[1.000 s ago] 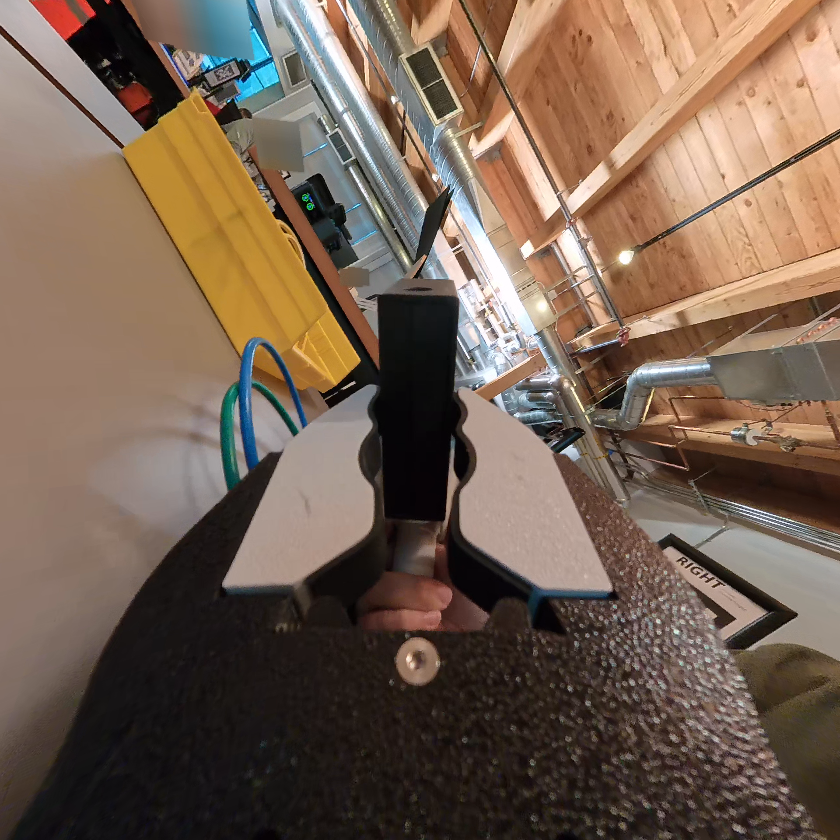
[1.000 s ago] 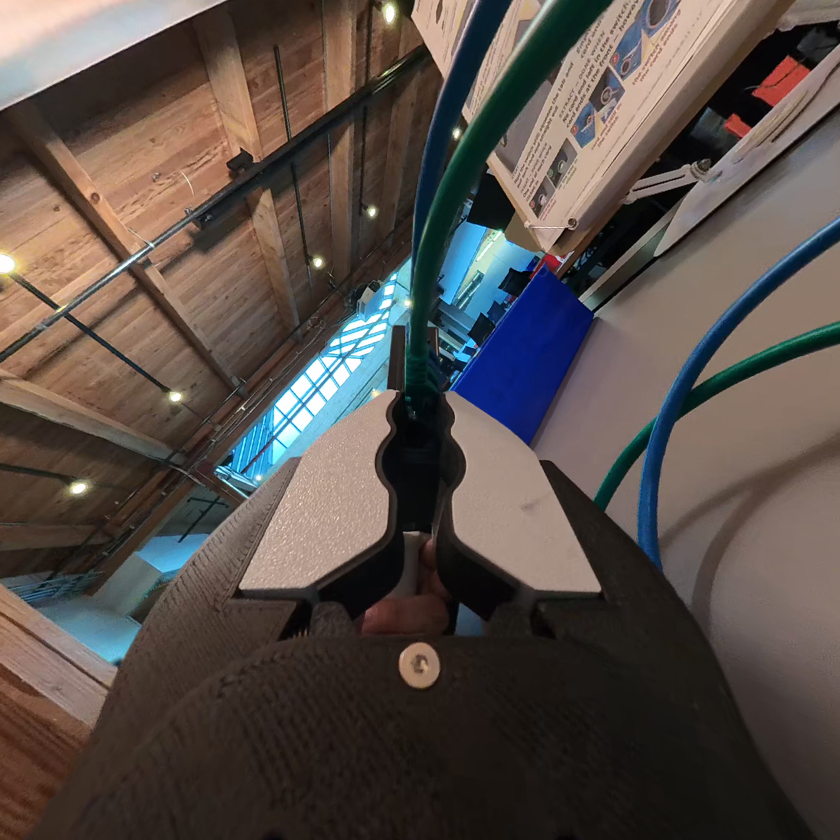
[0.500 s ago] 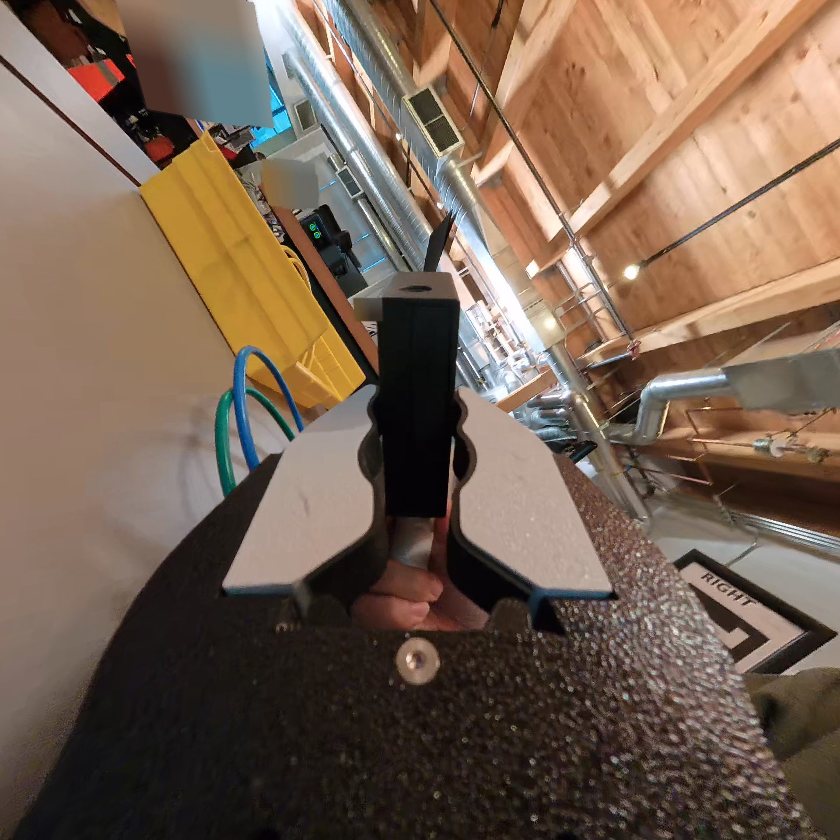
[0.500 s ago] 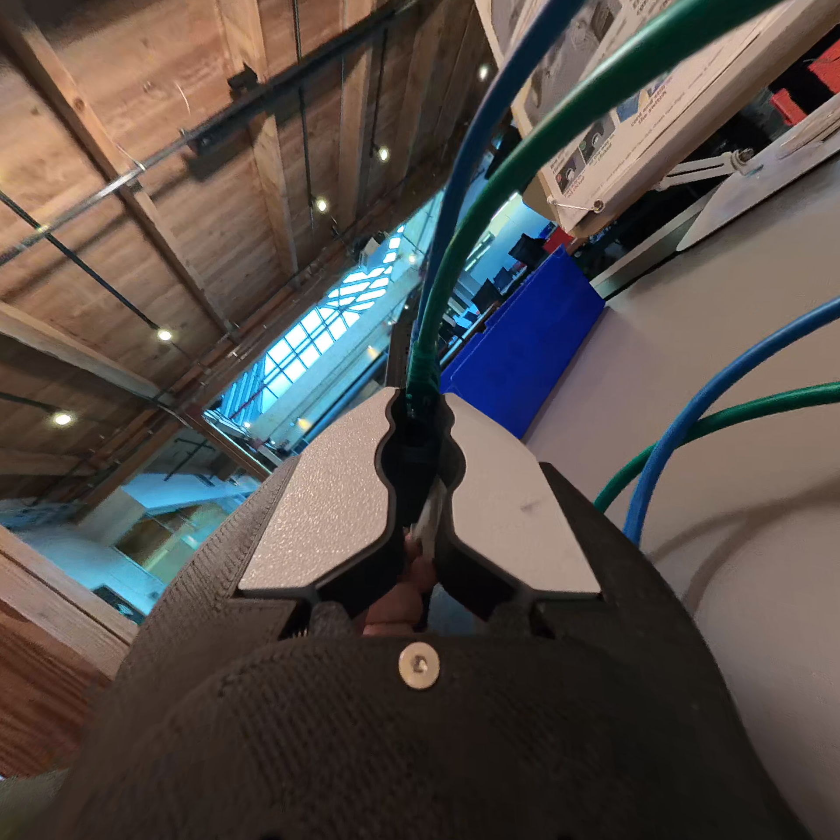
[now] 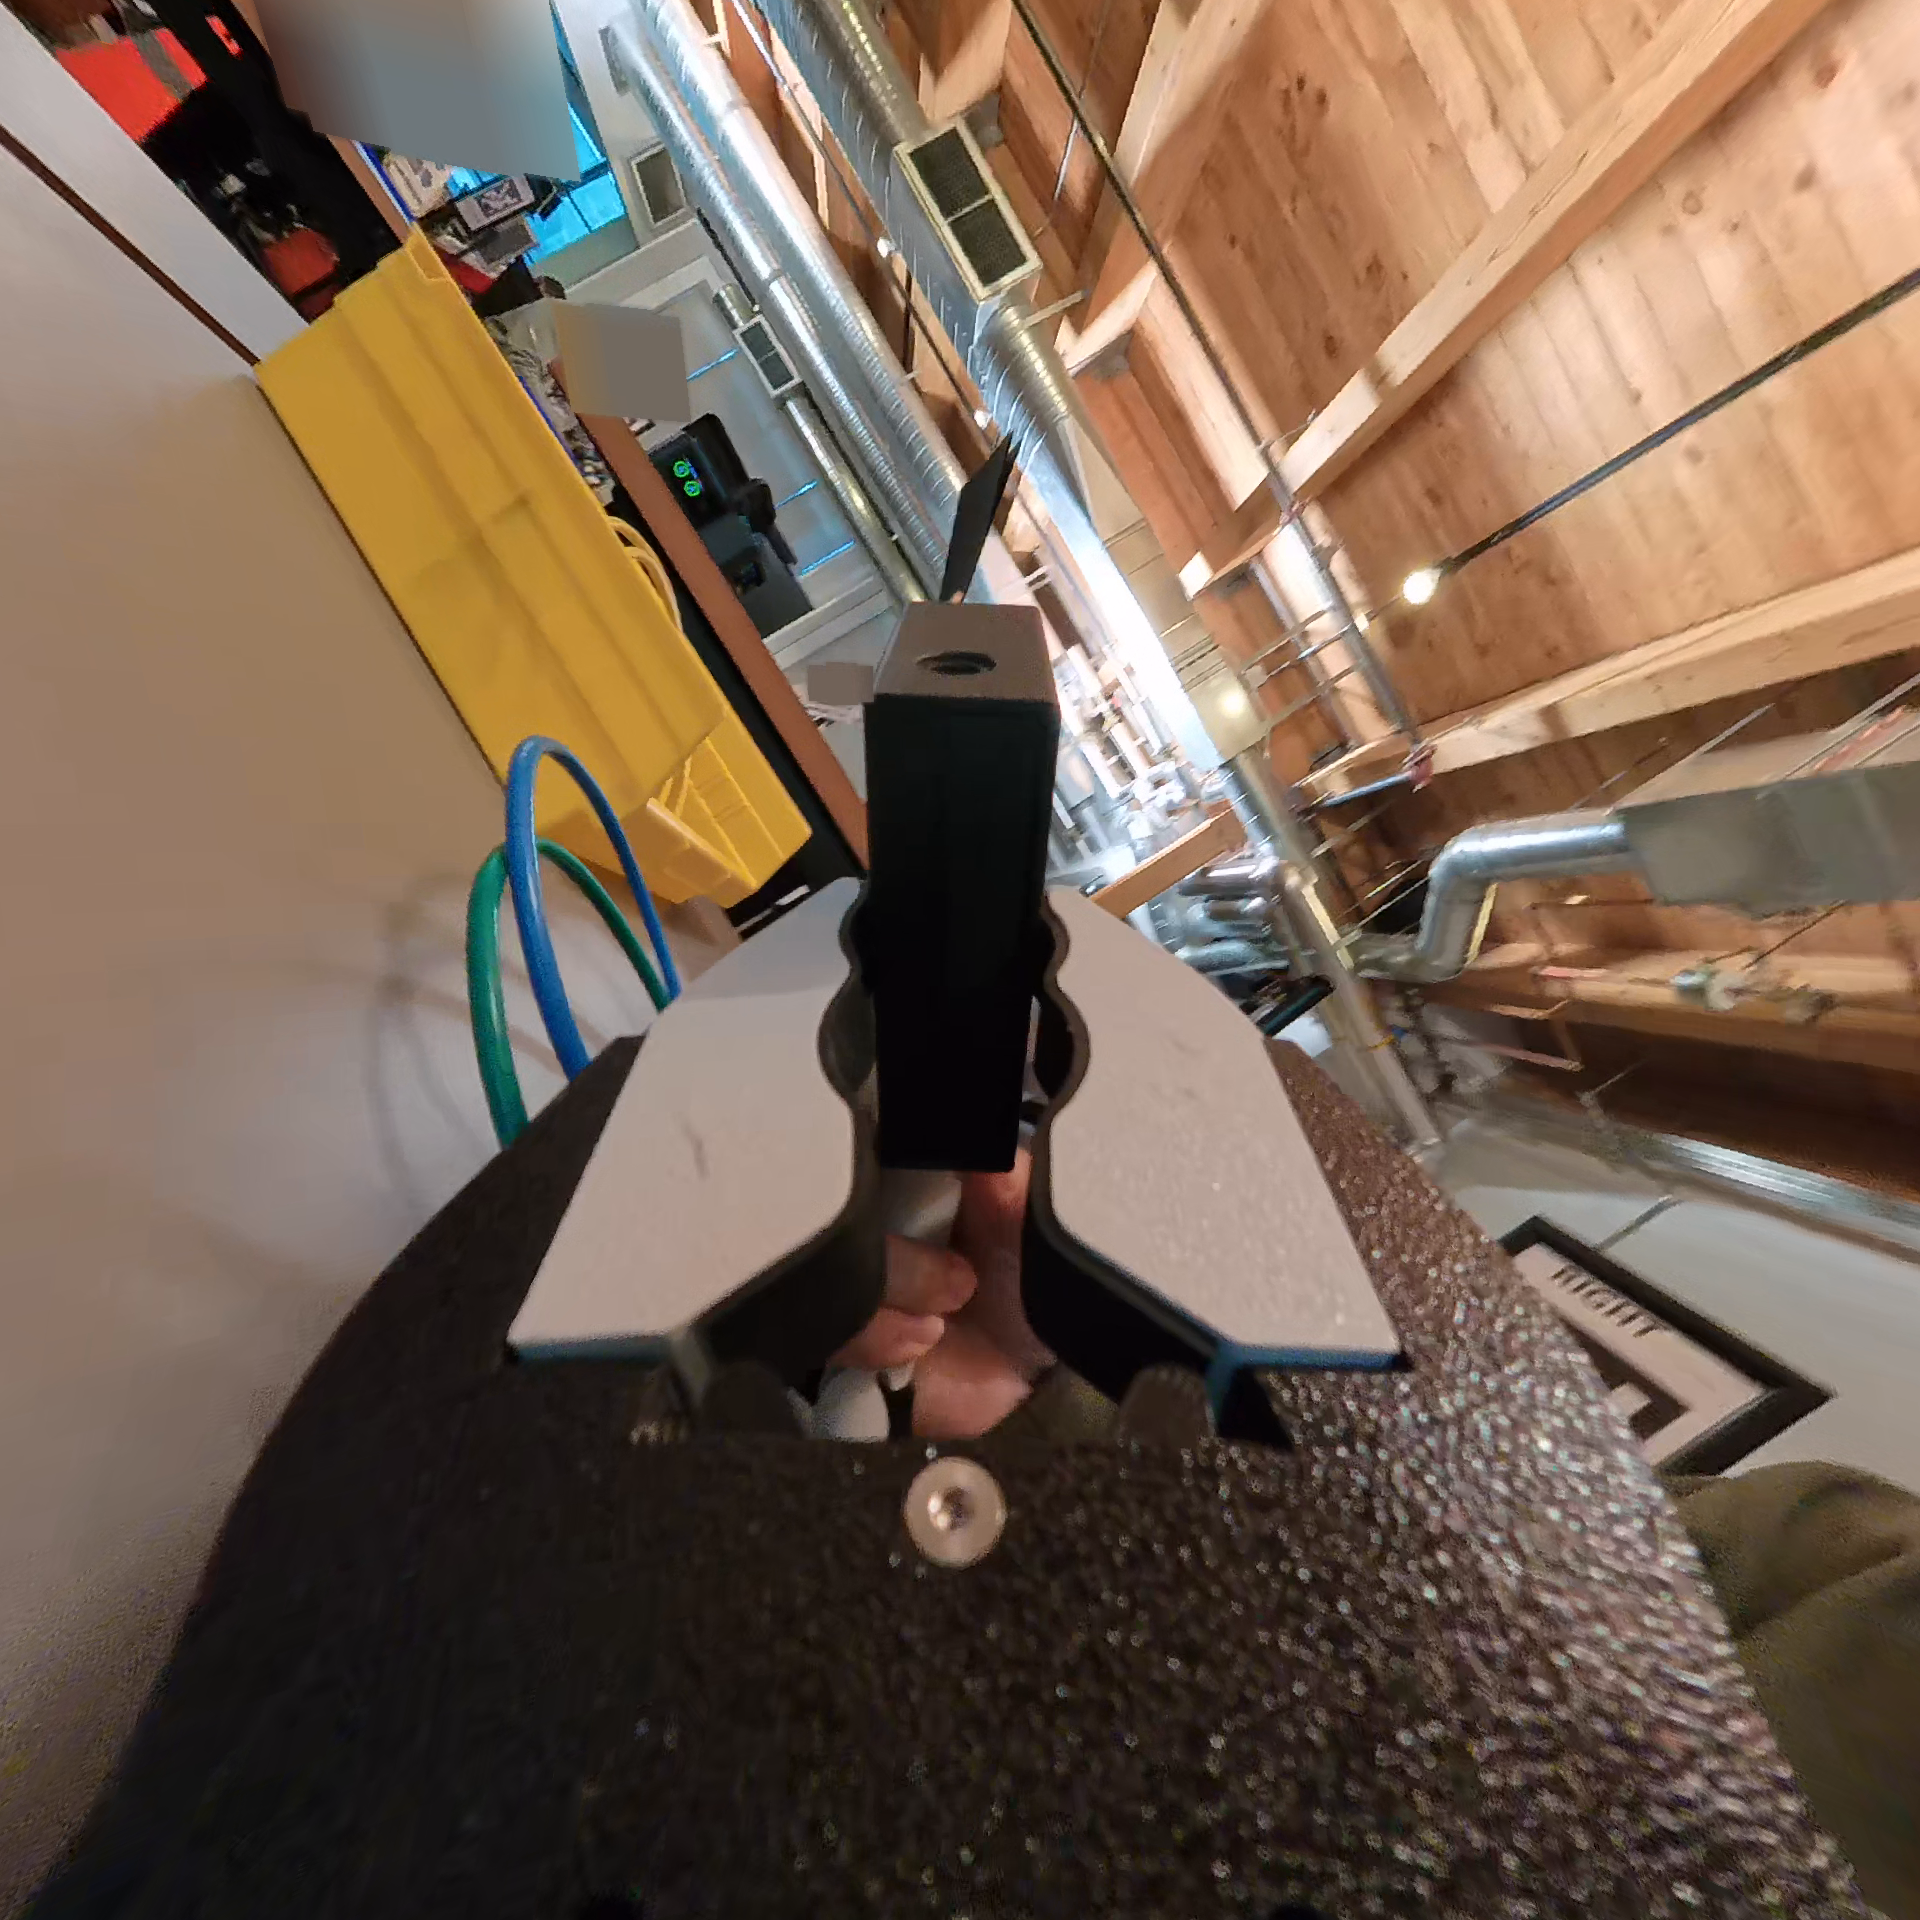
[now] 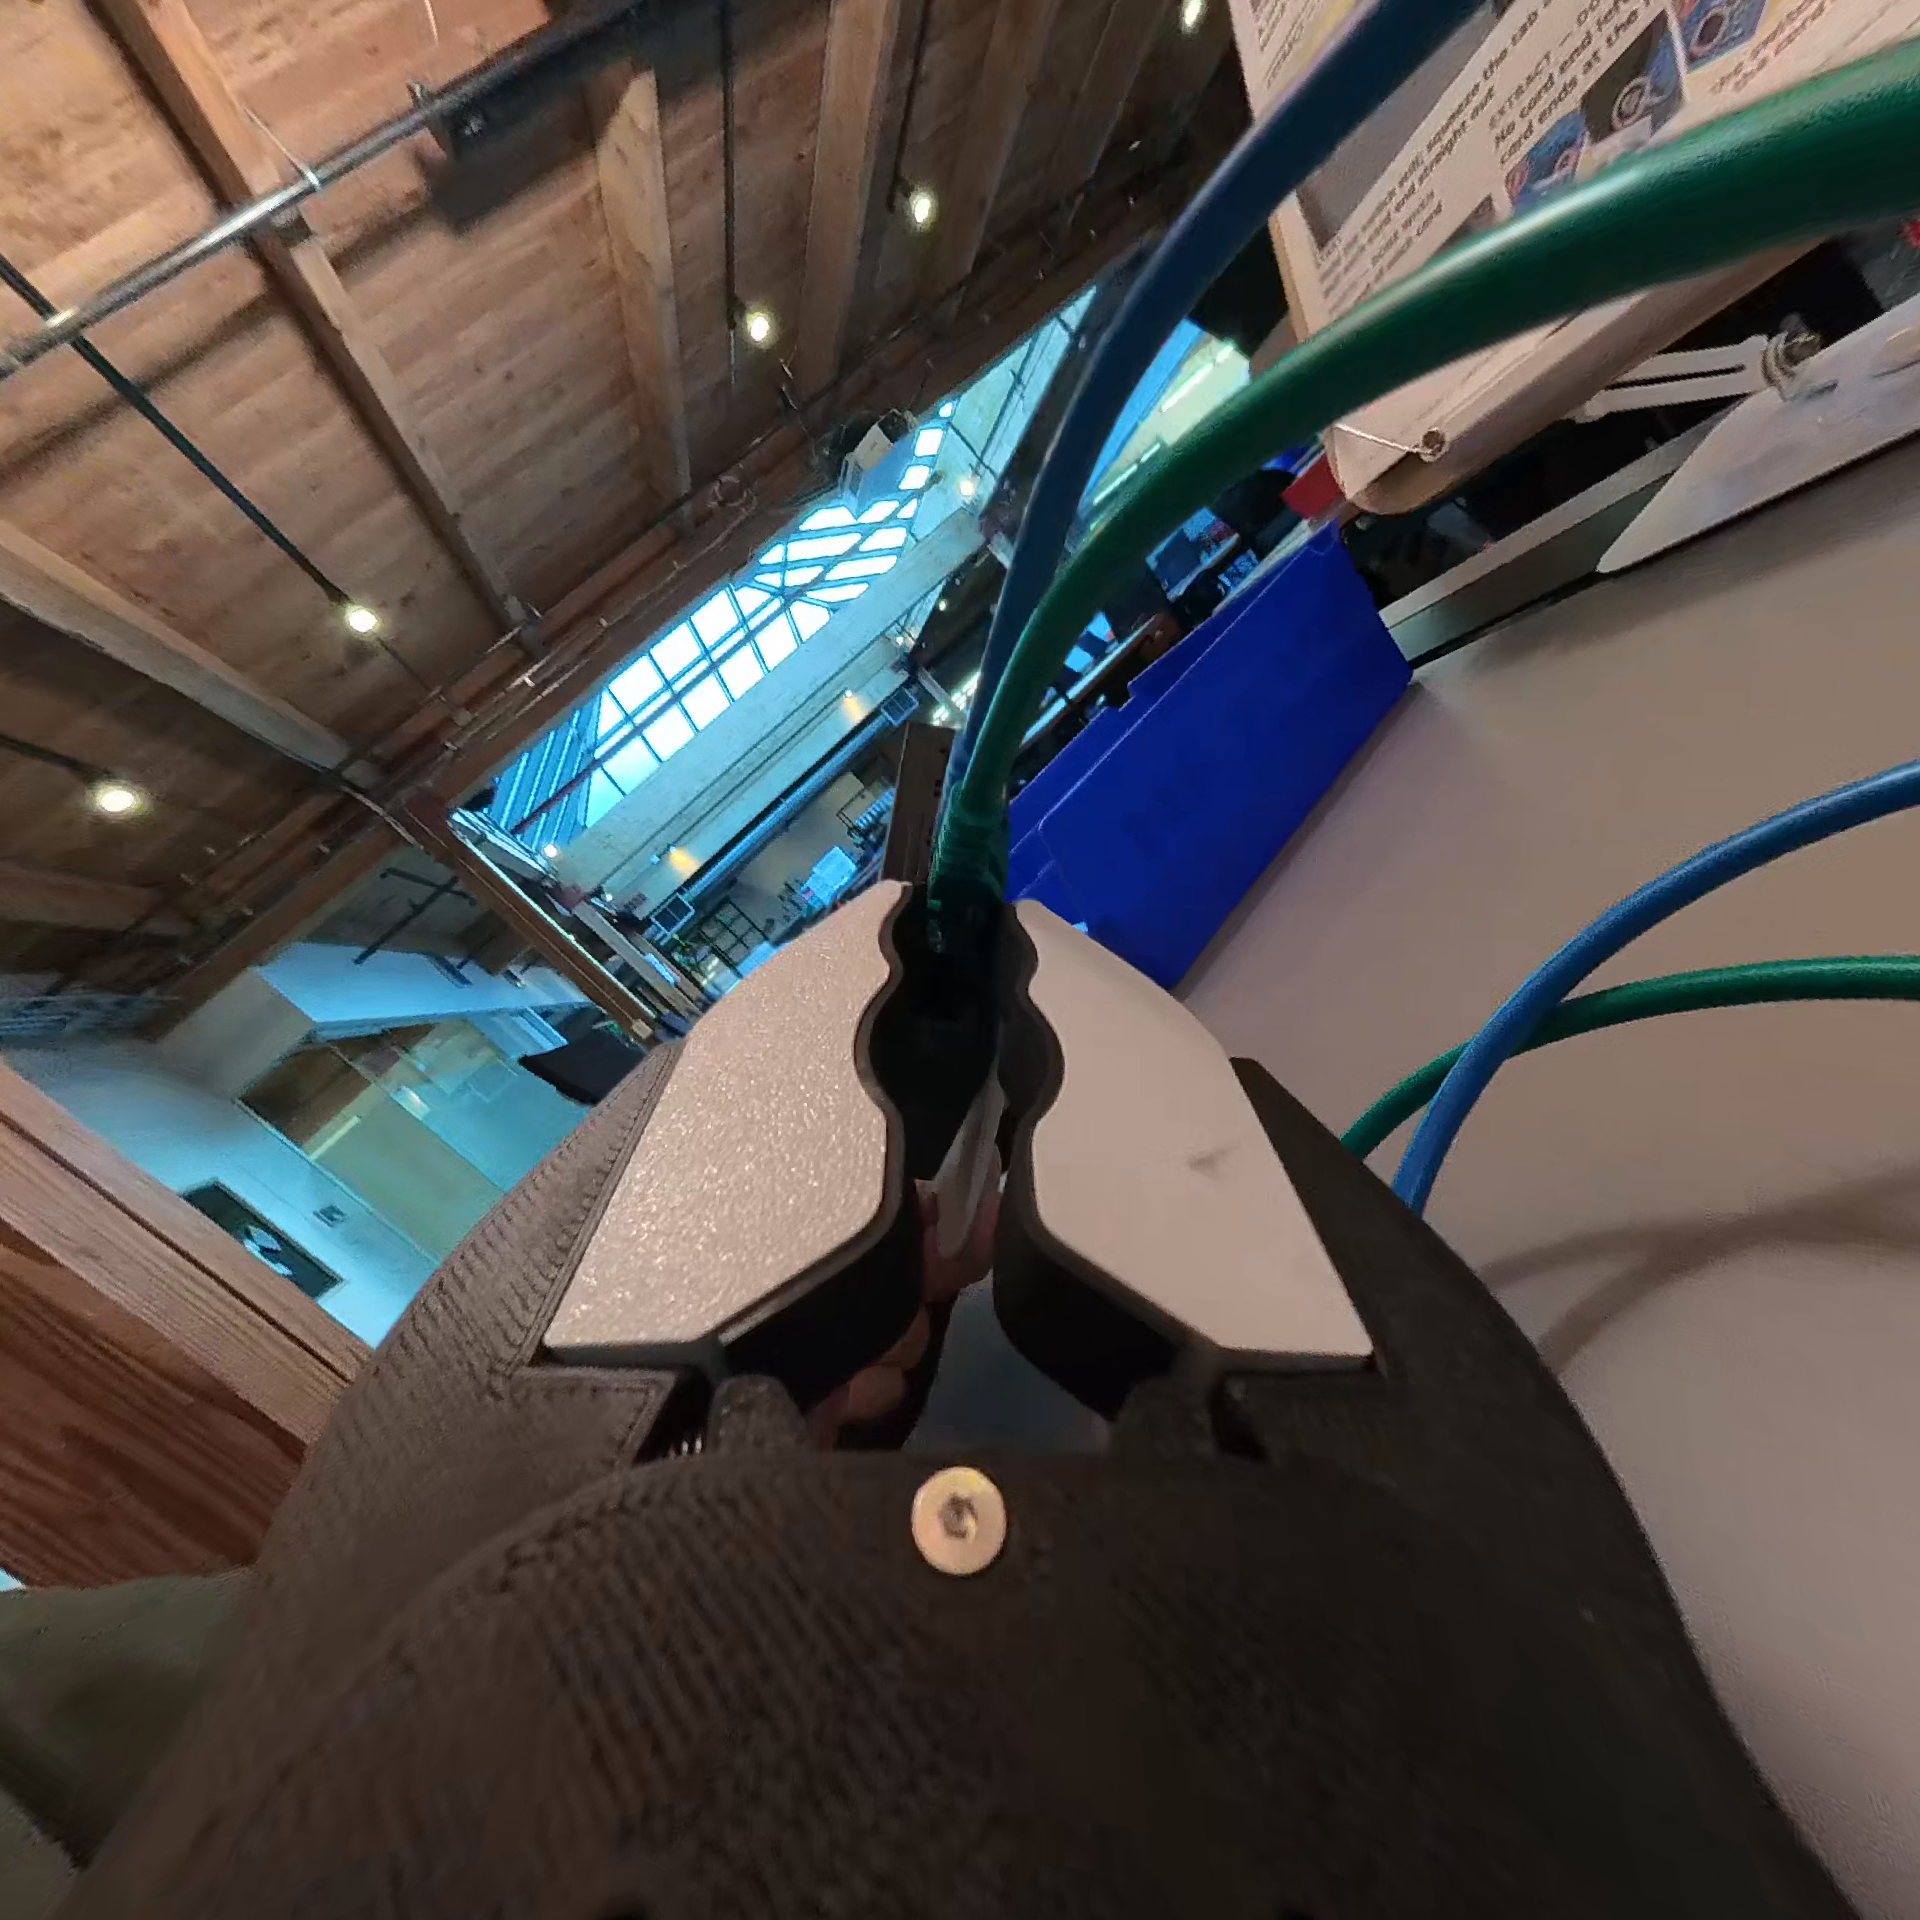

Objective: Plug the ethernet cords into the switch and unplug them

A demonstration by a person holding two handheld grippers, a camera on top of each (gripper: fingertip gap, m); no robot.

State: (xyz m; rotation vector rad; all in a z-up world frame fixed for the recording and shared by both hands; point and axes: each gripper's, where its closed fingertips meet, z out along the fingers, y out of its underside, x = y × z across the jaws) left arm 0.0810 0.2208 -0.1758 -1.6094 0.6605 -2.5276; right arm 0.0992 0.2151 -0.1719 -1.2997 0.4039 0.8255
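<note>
The switch (image 5: 951, 914), a narrow black box, is standing upright in the left claw (image 5: 951, 997), which is clamping it by its two flat sides. Compared with a second ago that view is showing the same grip at much the same tilt, so the switch is being held steady as an anchor. The right view has swung more: the ceiling beams and the blue bin (image 6: 1205, 769) have rotated across the frame, and a pale strip that was barely visible between the claw halves a second ago is now showing plainly low in the gap. I read this as the right hand twisting or levering on the plug, probably working it loose or seating it; which of the two cannot be told.

The right claw (image 6: 951, 997) is gripping the booted end of the green cord (image 6: 971, 842), closed tight around the connector. Just beyond the green cord's boot, touching it on the far side, a slim dark edge of the switch is rising; the port itself is hidden. The blue cord (image 6: 1049, 499) is running up alongside the green cord, close against it, and both are arcing away and looping back down to the table (image 6: 1662, 748) beside the blue bin. In the left view the same two loops are lying between the switch and the yellow bin (image 5: 488, 582).
</note>
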